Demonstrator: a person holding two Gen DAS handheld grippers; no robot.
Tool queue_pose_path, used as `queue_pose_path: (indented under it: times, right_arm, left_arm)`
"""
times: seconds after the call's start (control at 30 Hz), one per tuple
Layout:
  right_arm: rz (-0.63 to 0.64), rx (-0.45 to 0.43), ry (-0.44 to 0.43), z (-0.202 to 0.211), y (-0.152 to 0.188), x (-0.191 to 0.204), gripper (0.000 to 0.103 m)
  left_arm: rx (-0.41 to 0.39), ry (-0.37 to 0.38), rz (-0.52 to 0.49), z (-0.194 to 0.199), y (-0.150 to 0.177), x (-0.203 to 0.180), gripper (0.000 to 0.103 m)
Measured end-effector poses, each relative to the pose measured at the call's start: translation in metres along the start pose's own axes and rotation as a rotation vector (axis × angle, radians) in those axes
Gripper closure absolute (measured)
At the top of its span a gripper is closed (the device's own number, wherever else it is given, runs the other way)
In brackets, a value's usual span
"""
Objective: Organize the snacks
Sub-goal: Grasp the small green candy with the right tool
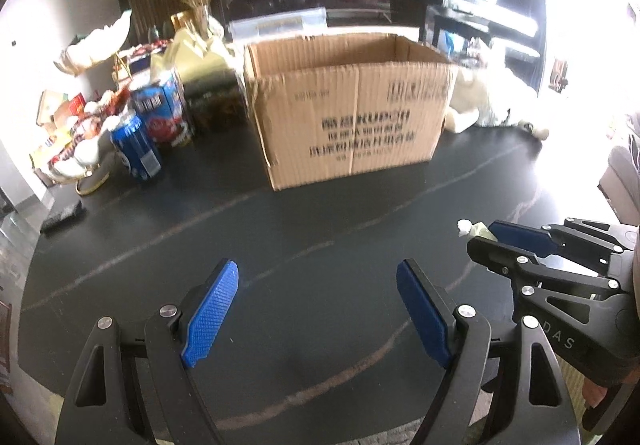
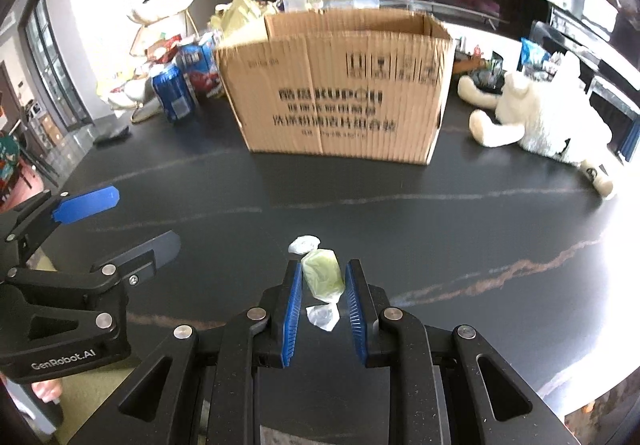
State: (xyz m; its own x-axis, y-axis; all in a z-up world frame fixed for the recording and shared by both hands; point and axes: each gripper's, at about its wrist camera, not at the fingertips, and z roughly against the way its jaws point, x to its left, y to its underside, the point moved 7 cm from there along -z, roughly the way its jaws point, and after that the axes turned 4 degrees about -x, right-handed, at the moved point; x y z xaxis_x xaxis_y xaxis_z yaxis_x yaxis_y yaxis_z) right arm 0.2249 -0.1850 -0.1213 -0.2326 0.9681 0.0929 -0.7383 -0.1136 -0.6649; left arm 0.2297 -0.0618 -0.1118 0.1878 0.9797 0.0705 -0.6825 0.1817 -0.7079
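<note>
Since the left gripper [image 1: 316, 309] hangs spread wide over bare dark tabletop [image 1: 304, 213] with nothing between its pads, you have it free to steady things if needed. Ahead of it, the blue drink can [image 1: 135, 149] and the blue snack carton [image 1: 166, 113] stand just left of the open cardboard box [image 1: 348, 105], which looks like the place for the snacks.

To the right, your right gripper [image 2: 322, 303] straddles the green twist-wrapped candy [image 2: 322, 277], which lies near the table's front edge, well apart from the box [image 2: 336, 85]. Its pads [image 2: 294, 305] sit close on either side of the body; whether they already press the wrapper, you cannot tell.

Judge the candy as very light, small and slick in its crinkly film. The twisted ends [image 2: 304, 244] are floppy and would slip or tear, so take hold across the firm green middle, squeezing gently.
</note>
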Motion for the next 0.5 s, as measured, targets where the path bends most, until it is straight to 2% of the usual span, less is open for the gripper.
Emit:
queue_pose_path:
  times: [0.3, 0.5]
  right_arm:
    - [-0.004, -0.082, 0.011, 0.014, -0.041, 0.003, 0.079]
    - [-0.011, -0.131, 0.011, 0.021, -0.067, 0.006, 0.079]
  left_arm:
    - [-0.08, -0.02, 0.001, 0.014, -0.039, 0.013, 0.022]
    - [-0.1, -0.014, 0.003, 0.015, -0.059, 0.021, 0.021]
